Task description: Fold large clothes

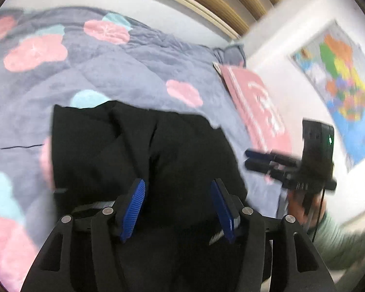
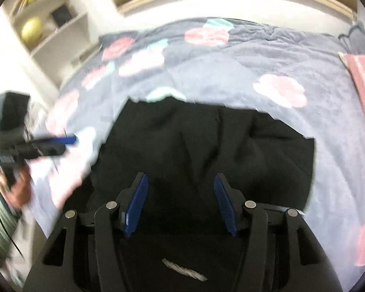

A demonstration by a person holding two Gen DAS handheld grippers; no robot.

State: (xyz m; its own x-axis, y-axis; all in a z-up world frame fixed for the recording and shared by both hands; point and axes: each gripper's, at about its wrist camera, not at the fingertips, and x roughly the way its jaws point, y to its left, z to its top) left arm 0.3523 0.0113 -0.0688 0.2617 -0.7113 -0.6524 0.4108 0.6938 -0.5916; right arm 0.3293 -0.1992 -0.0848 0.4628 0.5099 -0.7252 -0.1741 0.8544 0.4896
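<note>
A black garment (image 1: 138,150) lies folded on the bed; the right wrist view shows it too (image 2: 206,146). My left gripper (image 1: 178,182) hovers over its near part, jaws open, blue pads (image 1: 133,209) apart with only cloth beneath them. My right gripper (image 2: 180,176) also stands open above the garment, its pads (image 2: 225,204) touching nothing. Each view catches the other gripper from the side: the right gripper (image 1: 251,158) off the garment's right edge, the left gripper (image 2: 65,143) off its left edge. Both views are blurred.
The bed carries a grey-blue quilt (image 1: 124,68) with pink and teal flowers. A pink pillow (image 1: 255,102) lies at its right side. A coloured map (image 1: 340,85) hangs on the wall. A white shelf (image 2: 51,31) holding a yellow ball stands left of the bed.
</note>
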